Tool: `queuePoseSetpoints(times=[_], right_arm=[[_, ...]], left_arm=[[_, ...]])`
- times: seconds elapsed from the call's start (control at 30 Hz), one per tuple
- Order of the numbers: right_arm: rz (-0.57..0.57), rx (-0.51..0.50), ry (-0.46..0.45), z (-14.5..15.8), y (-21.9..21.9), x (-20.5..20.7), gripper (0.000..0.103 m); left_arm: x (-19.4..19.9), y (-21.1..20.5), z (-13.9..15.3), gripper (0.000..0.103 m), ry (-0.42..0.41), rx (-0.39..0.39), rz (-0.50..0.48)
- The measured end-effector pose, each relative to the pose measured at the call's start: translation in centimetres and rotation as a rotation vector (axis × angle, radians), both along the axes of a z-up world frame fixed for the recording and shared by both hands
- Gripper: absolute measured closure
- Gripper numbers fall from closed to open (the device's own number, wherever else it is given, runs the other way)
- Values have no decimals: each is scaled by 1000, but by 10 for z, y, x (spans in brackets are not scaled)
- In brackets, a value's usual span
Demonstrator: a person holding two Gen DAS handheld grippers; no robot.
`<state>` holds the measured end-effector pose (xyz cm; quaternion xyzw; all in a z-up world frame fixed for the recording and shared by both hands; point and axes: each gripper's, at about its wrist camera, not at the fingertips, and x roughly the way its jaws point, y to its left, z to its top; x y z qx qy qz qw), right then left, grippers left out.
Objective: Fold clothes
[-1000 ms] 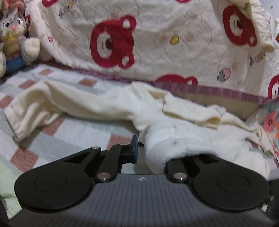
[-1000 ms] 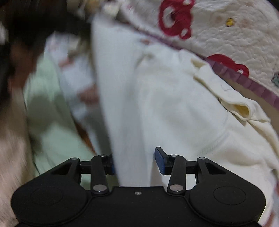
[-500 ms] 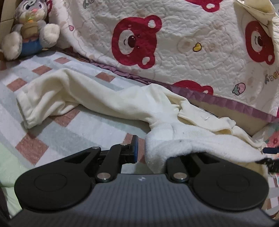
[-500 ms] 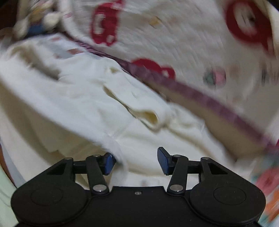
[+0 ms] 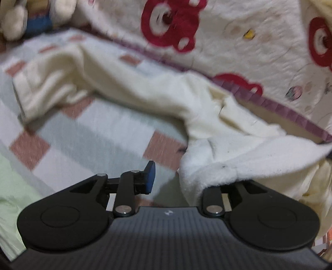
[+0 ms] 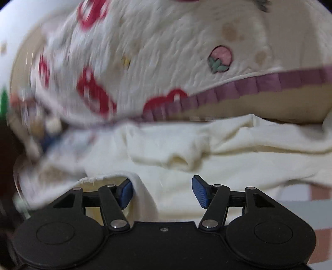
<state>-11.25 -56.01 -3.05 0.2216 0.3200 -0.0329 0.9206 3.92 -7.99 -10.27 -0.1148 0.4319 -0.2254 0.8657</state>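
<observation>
A cream fleece garment (image 5: 145,97) lies on the checkered bed cover, one sleeve stretched to the left. My left gripper (image 5: 178,178) stands open; a fold of the garment's hem (image 5: 224,166) drapes over its right finger and hides that pad, while the left blue pad (image 5: 150,175) is bare. In the right wrist view the same garment (image 6: 207,145) fills the middle. My right gripper (image 6: 161,191) is open, with a loose cloth edge (image 6: 143,193) lying between the pads against the left one.
A quilt with red bears (image 5: 228,37) and a purple trim (image 6: 259,83) hangs behind the garment. A plush toy (image 5: 31,18) sits at the far left. The checkered bed cover (image 5: 99,133) shows at the left, a pale green cloth (image 5: 12,187) at the lower left.
The left gripper has tilted and shifted slightly, the cloth still draped over its right finger. The right gripper has swung round, now facing the quilt trim, and stays open.
</observation>
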Motion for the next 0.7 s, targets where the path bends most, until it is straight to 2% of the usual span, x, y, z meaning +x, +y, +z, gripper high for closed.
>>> queuePoseSetpoints(times=[0.03,0.1,0.13,0.17,0.23,0.33,0.43,0.53,0.63,0.7], right_arm=[[3,-17,0,-9,4,6,39],[21,-76,118,-32,16,22,38],[52,-49,159,-42,21,29,38],[121,26,182,-50,25,32,38],[217,113,215,-55,36,32,39],[342,80,154,-34,63,18,38],[405,25,114,-12,83,1,38],[470,-102,176,0,105,-14,37],[523,-366,351,-3,126,-22,37],[560,-434,452,-10,124,-27,37]], left_arm=[[2,-1,-4,76,22,-2,-1],[4,-2,-9,71,43,-2,4],[5,-2,-10,71,45,-1,10],[5,-1,-11,71,47,0,15],[6,0,-13,71,50,3,27],[8,1,-16,71,55,6,44],[12,5,-21,71,89,-9,66],[15,6,-24,71,109,-5,78],[15,7,-24,71,113,-5,78],[15,7,-23,71,113,-8,76]])
